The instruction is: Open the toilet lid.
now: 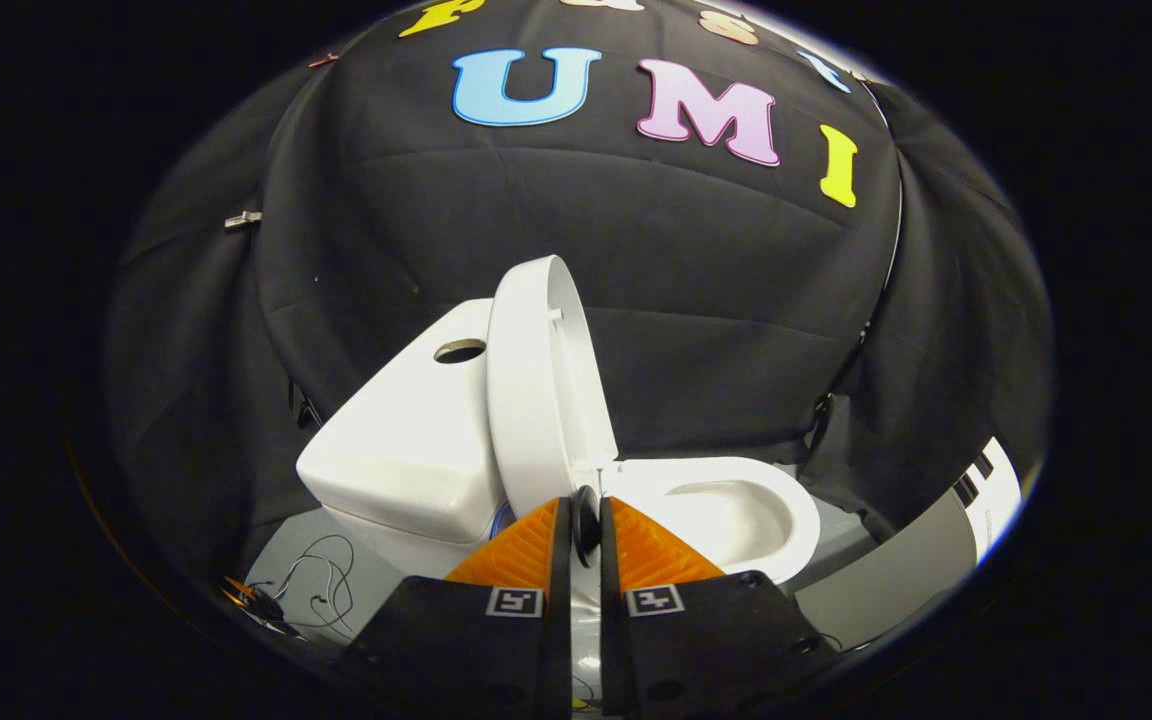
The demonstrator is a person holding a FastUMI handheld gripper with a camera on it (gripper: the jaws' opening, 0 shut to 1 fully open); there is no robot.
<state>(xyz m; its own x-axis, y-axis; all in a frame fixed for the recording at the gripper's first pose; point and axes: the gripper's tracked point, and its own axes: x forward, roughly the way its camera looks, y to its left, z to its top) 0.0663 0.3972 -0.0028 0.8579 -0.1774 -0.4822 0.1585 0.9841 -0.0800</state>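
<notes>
1. The lid (536, 385) stands raised beside the tank (406, 440), hinged at the back of the bowl (726, 510), so from here the opening looks nearly or fully done
2. The gripper (585, 520) has its fingers drawn narrow, with a small dark knob in the slim gap between them; whether both actually press on it I cannot tell
3. Risk, to my eye: if the lid isn't resting past upright against the tank, letting go could see it swing back and slam on the bowl
4. The lid's long axis runs upward from the hinge, tipped slightly, its inner face turned toward the bowl
</notes>
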